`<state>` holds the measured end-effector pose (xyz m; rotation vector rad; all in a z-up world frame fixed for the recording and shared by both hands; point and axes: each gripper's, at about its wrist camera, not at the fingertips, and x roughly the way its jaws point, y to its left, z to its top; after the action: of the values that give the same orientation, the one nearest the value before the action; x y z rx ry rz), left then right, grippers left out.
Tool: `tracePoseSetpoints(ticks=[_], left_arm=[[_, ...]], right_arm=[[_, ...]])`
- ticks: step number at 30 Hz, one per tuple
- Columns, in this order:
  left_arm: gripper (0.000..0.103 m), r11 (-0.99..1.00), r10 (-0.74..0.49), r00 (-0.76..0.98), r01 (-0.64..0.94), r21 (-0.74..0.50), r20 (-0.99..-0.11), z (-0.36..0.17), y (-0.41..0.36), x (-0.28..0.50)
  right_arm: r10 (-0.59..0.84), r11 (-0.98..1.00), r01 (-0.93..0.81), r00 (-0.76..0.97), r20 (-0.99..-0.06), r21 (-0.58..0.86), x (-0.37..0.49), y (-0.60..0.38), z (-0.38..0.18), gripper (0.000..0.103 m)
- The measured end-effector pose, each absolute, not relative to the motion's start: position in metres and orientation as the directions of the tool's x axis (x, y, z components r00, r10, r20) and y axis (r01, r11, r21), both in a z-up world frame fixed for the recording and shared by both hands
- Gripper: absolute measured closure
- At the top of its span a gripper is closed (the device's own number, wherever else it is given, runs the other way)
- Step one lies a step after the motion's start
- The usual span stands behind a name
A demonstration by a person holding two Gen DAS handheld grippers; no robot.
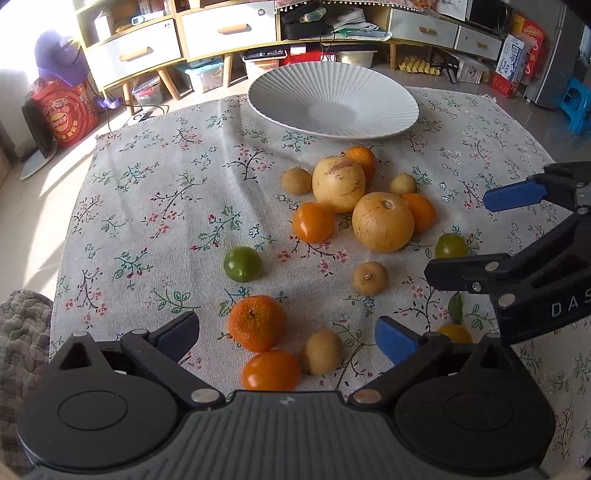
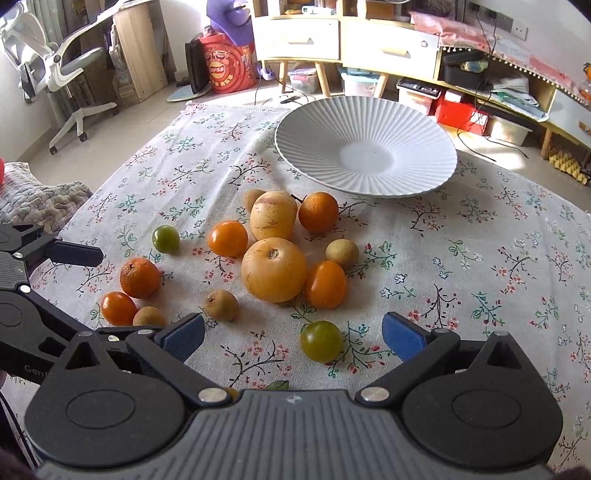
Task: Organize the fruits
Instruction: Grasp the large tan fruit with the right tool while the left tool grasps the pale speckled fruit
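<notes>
A white ribbed plate (image 1: pixel 332 99) (image 2: pixel 369 122) stands empty at the far side of the flowered cloth. Several fruits lie loose in front of it: two big yellow melons (image 1: pixel 382 221) (image 2: pixel 274 269), mandarins (image 1: pixel 256 323), orange tomatoes (image 1: pixel 270 371), green tomatoes (image 1: pixel 242 264) (image 2: pixel 320 340) and small brown fruits (image 1: pixel 321 350). My left gripper (image 1: pixel 288 338) is open and empty, with a mandarin, an orange tomato and a brown fruit between its fingers. My right gripper (image 2: pixel 293 338) is open and empty, with a green tomato between its fingers. It also shows in the left wrist view (image 1: pixel 472 236).
The flowered tablecloth (image 1: pixel 166 206) covers the table. A grey quilted cloth (image 2: pixel 40 199) lies at the left edge. Wooden drawer cabinets (image 1: pixel 229 29), storage boxes and a red bag (image 1: pixel 62 110) stand on the floor beyond. A white office chair (image 2: pixel 55 62) stands far left.
</notes>
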<state>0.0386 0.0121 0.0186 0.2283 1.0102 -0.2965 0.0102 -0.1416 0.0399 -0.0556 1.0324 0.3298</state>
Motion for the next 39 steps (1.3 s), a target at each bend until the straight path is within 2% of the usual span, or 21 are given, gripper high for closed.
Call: tracePoseSetpoints(ticks=[3,6,11,17,26,31,39], left_arm=[[0.005,0.909,-0.17,0.491,0.413,0.056,-0.855,0.026,0.006,0.053],[0.008,0.879,-0.207,0.48,0.473,0.053,-0.852,0.029,0.0,0.066],[0.018,0.846,-0.222,0.444,0.531,0.056,-0.868,0.022,-0.006,0.08],[0.022,0.816,-0.214,0.421,0.573,0.075,-0.881,0.017,-0.01,0.089],[0.023,0.792,-0.198,0.405,0.602,0.097,-0.893,0.013,-0.015,0.092],[0.023,0.788,-0.189,0.405,0.606,0.107,-0.895,0.012,-0.015,0.092],[0.023,0.785,-0.185,0.408,0.609,0.115,-0.894,0.013,-0.016,0.089]], right_arm=[[0.291,0.937,-0.311,0.445,-0.847,0.159,0.022,-0.142,0.043,0.003],[0.344,0.923,-0.317,0.431,-0.834,0.218,0.033,-0.145,0.046,0.011],[0.405,0.901,-0.329,0.399,-0.823,0.283,0.045,-0.144,0.046,0.028],[0.365,0.917,-0.296,0.358,-0.859,0.266,0.056,-0.14,0.033,0.042],[0.326,0.929,-0.302,0.39,-0.861,0.215,0.058,-0.133,0.032,0.046],[0.299,0.929,-0.327,0.388,-0.872,0.173,0.059,-0.127,0.029,0.058],[0.286,0.935,-0.313,0.375,-0.882,0.17,0.058,-0.125,0.026,0.056]])
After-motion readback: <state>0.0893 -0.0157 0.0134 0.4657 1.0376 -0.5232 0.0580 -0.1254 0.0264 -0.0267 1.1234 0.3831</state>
